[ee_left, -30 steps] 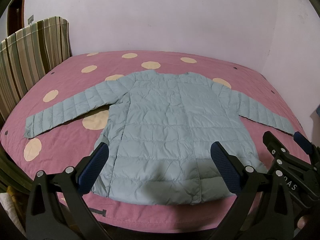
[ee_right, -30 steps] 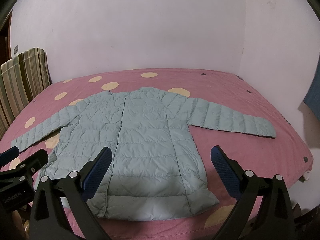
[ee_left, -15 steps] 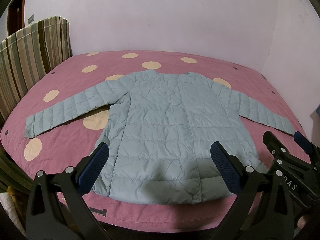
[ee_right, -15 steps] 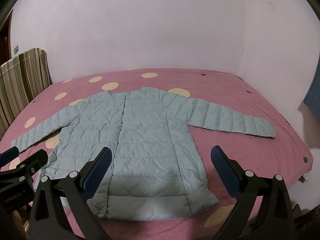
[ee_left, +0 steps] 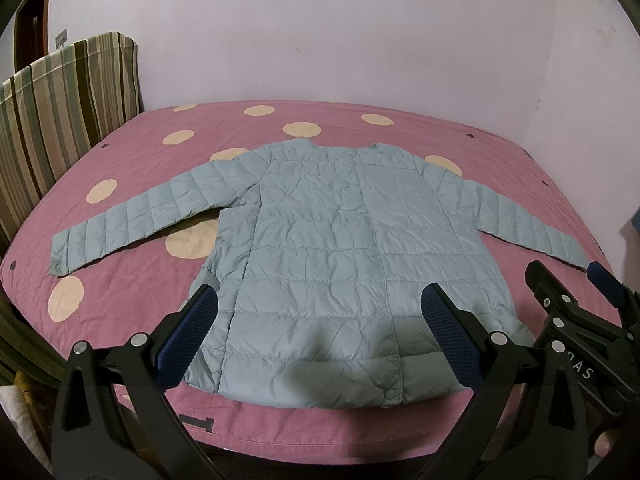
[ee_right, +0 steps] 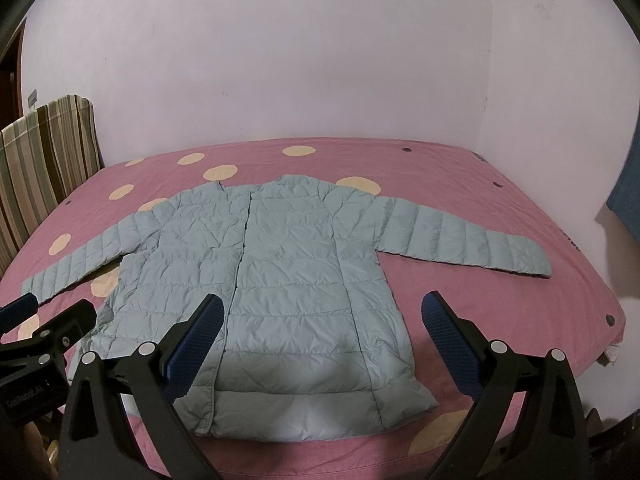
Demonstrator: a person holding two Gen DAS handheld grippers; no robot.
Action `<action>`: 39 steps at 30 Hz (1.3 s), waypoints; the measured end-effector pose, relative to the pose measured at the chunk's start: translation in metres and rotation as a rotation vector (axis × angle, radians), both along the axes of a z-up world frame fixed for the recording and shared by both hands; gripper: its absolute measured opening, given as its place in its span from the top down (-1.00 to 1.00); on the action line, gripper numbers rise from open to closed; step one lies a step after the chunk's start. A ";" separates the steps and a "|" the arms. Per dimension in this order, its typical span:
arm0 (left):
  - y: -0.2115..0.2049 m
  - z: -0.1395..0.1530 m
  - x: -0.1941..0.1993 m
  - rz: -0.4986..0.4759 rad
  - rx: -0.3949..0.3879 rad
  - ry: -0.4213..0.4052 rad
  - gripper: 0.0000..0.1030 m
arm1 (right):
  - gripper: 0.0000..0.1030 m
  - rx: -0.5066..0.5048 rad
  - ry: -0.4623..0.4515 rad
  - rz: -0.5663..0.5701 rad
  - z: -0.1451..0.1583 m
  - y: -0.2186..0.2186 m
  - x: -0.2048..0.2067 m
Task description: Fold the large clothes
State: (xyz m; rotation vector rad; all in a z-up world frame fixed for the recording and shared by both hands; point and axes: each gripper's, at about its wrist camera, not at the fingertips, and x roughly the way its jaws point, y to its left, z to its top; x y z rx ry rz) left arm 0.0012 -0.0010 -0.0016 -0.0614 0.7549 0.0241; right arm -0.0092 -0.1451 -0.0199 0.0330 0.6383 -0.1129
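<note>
Evidently both grippers hang side by side above the near edge of the bed (ee_left: 132,300), aimed forward and somewhat down across it. The left gripper (ee_left: 320,334) has its two blue-padded fingers (ee_left: 188,340) spread wide with nothing between them; through the gap lies the lower half of the jacket (ee_left: 340,248). The right gripper (ee_right: 320,334) is parted just as wide and likewise holds nothing, its pads (ee_right: 450,344) above the hem without clearly touching it, though the fisheye view makes the clearance hard to judge. Each gripper shows at the edge of the other's view: the right one low at the right of the left view, the left one low at the left of the right view.

The pale blue-green quilted jacket lies flat, spread in the middle of the pink, cream-dotted bed cover. Its long axis runs from the near edge toward the far wall (ee_right: 320,60), collar at the far end and hem toward the grippers. The front closure runs down the body, a snap visible near the hem. Both sleeves stretch outward to either side and angle back toward the near edge, the left sleeve (ee_left: 132,216) ending near the bed's left border, the right sleeve (ee_right: 464,240) reaching toward its right side. A striped cloth (ee_left: 60,104) stands draped at the far left beside the bed.
</note>
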 end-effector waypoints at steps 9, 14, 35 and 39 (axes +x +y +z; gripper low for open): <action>0.000 0.000 0.000 0.000 0.000 0.001 -0.96 | -0.91 -0.002 -0.001 0.000 -0.002 0.001 0.000; 0.000 0.000 0.000 0.000 0.000 0.002 -0.96 | -0.91 -0.001 0.000 0.000 -0.002 0.001 0.000; 0.004 -0.002 -0.006 0.005 -0.004 0.010 -0.96 | -0.91 -0.006 0.006 0.006 -0.006 0.001 0.002; 0.003 -0.002 -0.005 0.005 -0.004 0.011 -0.96 | -0.91 -0.006 0.007 0.006 -0.005 0.002 0.001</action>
